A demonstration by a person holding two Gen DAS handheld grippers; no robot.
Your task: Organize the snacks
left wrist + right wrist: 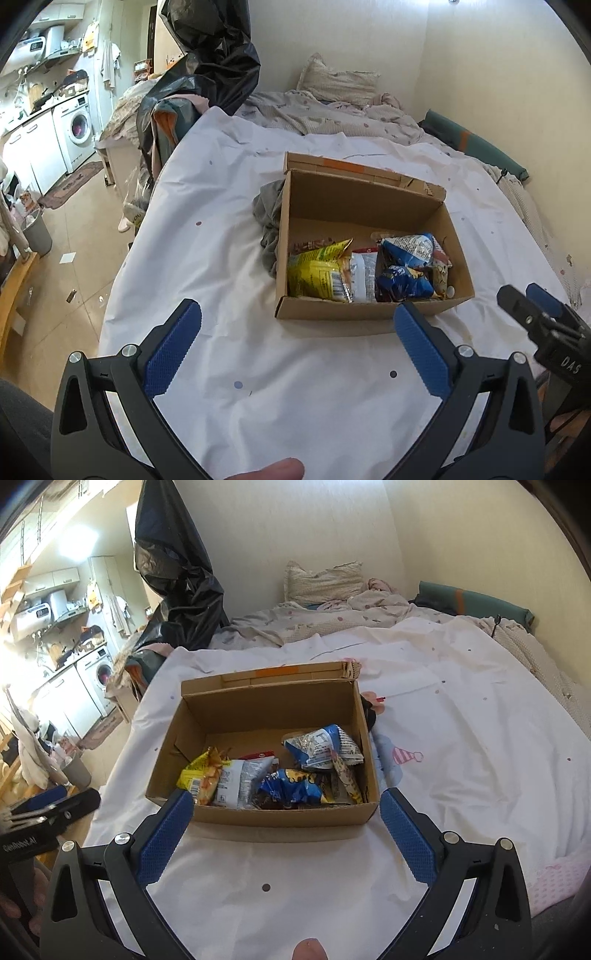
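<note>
An open brown cardboard box (pixel 364 206) stands on the white bed sheet (pixel 207 229) in the middle of both views. Inside it, at the near wall, the snacks lie together: a yellow crinkled snack bag (pixel 317 273) on the left, a silver-white packet (pixel 364 275) beside it, and two blue snack bags (pixel 404 266) on the right, one partly over the other. In the right wrist view the same yellow bag (pixel 201 773) and blue bags (pixel 321 749) show in the lower half of the box (pixel 258 705).

The left claw (pixel 297 321) is spread wide and holds nothing; its blue textured pads (pixel 173 347) are above the sheet, in front of the box. The right claw (pixel 286 808) is also spread wide and empty, with its fingertips at the two near corners of the box. It shows too at the right edge of the left view (pixel 524 301).

A grey crumpled cloth (pixel 269 229) lies against the left side of the box. A black plastic bag (pixel 210 55) hangs at the upper left, and a pale pillow (pixel 336 79) is at the top of the frame.
</note>
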